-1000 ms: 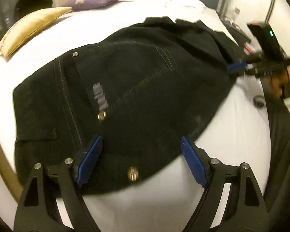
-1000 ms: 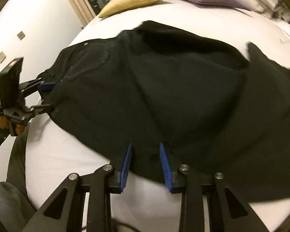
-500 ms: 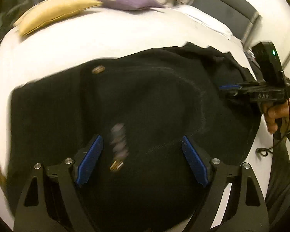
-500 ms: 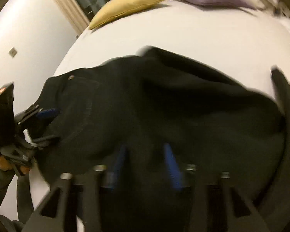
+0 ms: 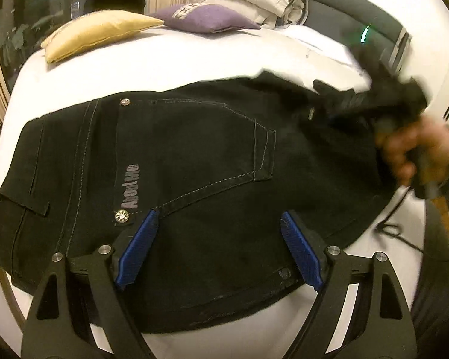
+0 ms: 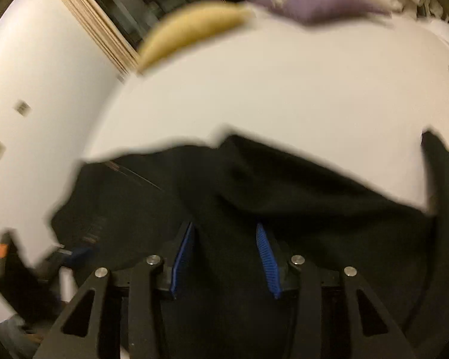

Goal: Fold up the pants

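Black jeans (image 5: 194,161) lie on a white bed (image 5: 176,59), back pocket and grey "AboutMe" label facing up. My left gripper (image 5: 217,249) is open, its blue pads wide apart over the waistband end near the bed's front edge. My right gripper (image 6: 224,257) has its blue pads close on either side of a raised ridge of the black cloth (image 6: 269,185), which it lifts; the view is blurred. The right gripper and the hand holding it also show blurred in the left wrist view (image 5: 404,137), at the jeans' right side.
A yellow cushion (image 5: 101,33) and a purple cushion (image 5: 206,18) lie at the far side of the bed, with folded bedding (image 5: 248,3) and a dark headboard (image 5: 359,3) behind. A window with curtains (image 6: 110,24) is at the left. A black cable (image 5: 404,233) trails at the right.
The right gripper has carried its fold of the jeans up and across; its view has tilted upward. The left gripper has stayed open and moved back, so the label and pocket show again.
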Tool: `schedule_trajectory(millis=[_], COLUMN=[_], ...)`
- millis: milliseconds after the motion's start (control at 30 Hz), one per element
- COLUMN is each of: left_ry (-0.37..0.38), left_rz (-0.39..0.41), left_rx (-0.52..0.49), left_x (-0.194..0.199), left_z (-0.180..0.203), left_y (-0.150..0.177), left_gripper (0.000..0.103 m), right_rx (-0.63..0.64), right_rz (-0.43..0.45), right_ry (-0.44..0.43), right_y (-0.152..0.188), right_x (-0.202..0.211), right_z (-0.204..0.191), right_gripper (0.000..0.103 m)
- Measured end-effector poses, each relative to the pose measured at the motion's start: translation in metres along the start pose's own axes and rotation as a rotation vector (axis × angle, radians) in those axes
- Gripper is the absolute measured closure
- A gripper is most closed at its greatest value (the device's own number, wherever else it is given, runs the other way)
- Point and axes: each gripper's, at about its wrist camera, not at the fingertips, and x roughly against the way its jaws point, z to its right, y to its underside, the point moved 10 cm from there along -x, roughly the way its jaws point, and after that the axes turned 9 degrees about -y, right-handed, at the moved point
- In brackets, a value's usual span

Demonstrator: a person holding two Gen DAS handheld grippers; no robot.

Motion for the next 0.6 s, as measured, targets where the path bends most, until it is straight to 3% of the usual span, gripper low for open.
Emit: schedule_trajectory(millis=[33,100,200,267,300,400,433,500,533,567,600], left_ry=[0.009,0.014,0.003,-0.015,-0.039,-0.053,-0.072,-0.114,-0.114,-0.119,-0.13], left_rz=[0.009,0.073,0.117,0.12,0.099,-0.082,-0.069,-0.065,-0.078,-0.087,-0.09], left_rx=[0.013,0.047,0.128,0.169,0.178,0.195,0.188,0.159,0.16,0.155,0.138], left_x=[0.01,0.031,0.046,0.044,0.035,-0.007,-0.006,-0.004,-0.004,-0.004,-0.004], left_z=[-0.008,-0.02,-0.047,-0.061,-0.067,-0.065,-0.067,-0.058,-0.054,-0.05,-0.047], left_y=[0.0,-0.013,-0.031,-0.039,-0.039,-0.008,-0.007,-0.002,0.001,0.004,0.007], left_gripper=[0.019,0.019,0.019,0.019,0.019,0.019,0.019,0.02,0.02,0.02,0.02], right_rx=[-0.022,-0.063,-0.123,-0.165,-0.159,-0.067,-0.052,-0.057,-0.089,-0.112,-0.135], right_rz=[0.038,0.058,0.083,0.107,0.124,0.146,0.142,0.096,0.075,0.095,0.115], right_ry=[-0.035,-0.007,0.017,0.023,-0.027,-0.111,-0.114,-0.08,-0.048,-0.049,-0.041], right_y=[0.0,0.004,0.008,0.004,-0.002,-0.017,-0.019,-0.02,-0.017,-0.018,-0.021], right_x=[0.005,0.015,0.032,0.043,0.046,0.035,0.028,0.003,-0.008,-0.009,-0.007], right_z=[0.006,0.02,0.04,0.042,0.032,-0.006,-0.01,-0.003,0.013,0.022,0.032], right_gripper=[0.07,0.082,0.085,0.082,0.081,0.063,0.056,0.055,0.058,0.076,0.086])
